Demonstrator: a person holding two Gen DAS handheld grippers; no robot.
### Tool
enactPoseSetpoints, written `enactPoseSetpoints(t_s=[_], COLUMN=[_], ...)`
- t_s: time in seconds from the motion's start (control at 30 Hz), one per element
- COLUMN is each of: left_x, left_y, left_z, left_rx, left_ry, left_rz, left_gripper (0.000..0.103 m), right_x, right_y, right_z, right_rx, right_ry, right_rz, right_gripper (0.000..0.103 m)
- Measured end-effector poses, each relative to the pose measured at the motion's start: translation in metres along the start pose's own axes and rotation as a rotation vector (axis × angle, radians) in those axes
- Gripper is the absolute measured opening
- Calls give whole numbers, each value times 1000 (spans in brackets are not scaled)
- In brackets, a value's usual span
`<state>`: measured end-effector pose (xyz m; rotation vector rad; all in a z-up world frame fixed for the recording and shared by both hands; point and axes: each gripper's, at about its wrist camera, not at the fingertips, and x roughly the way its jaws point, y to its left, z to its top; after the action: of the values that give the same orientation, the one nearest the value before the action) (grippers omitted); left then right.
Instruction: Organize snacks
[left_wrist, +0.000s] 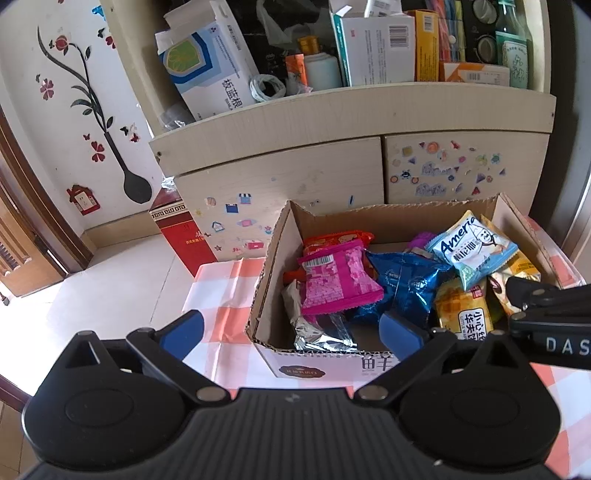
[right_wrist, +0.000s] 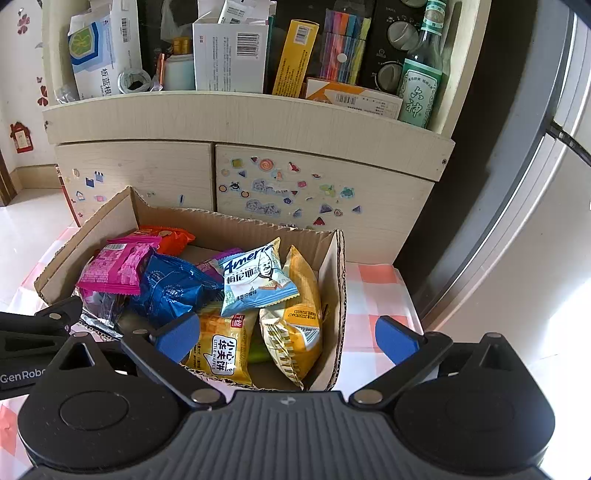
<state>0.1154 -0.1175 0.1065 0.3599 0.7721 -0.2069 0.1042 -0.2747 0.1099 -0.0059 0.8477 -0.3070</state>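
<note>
A cardboard box (left_wrist: 266, 266) (right_wrist: 332, 280) on a checked cloth holds several snack packets: a pink one (left_wrist: 334, 280) (right_wrist: 114, 267), a blue one (left_wrist: 406, 280) (right_wrist: 173, 291), a light blue one (left_wrist: 469, 247) (right_wrist: 255, 280), a yellow waffle one (left_wrist: 465, 310) (right_wrist: 221, 343), an orange one (left_wrist: 336, 238) (right_wrist: 166, 236) and a silver one (left_wrist: 317, 328). My left gripper (left_wrist: 291, 328) is open and empty over the box's near left corner. My right gripper (right_wrist: 288, 336) is open and empty over the box's near right corner, above another yellow packet (right_wrist: 295, 332).
A stickered cabinet (left_wrist: 295, 184) (right_wrist: 295, 192) stands behind the box, its shelf crowded with boxes and a green bottle (right_wrist: 421, 81). A red carton (left_wrist: 181, 236) stands on the floor at left. A fridge (right_wrist: 517, 221) is at right. The checked cloth (left_wrist: 221, 291) (right_wrist: 373, 295) surrounds the box.
</note>
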Motion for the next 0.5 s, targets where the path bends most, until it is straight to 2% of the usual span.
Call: enactPoseSetpoints(t_s=[0.5], left_x=[-2], left_y=[2], left_z=[-1], left_rx=[3], left_ry=[1], left_rz=[9], left_gripper=[100], right_x=[-1], right_y=[2], right_z=[0], right_rx=[-7], right_ry=[-1], right_rz=[6], right_gripper=[103])
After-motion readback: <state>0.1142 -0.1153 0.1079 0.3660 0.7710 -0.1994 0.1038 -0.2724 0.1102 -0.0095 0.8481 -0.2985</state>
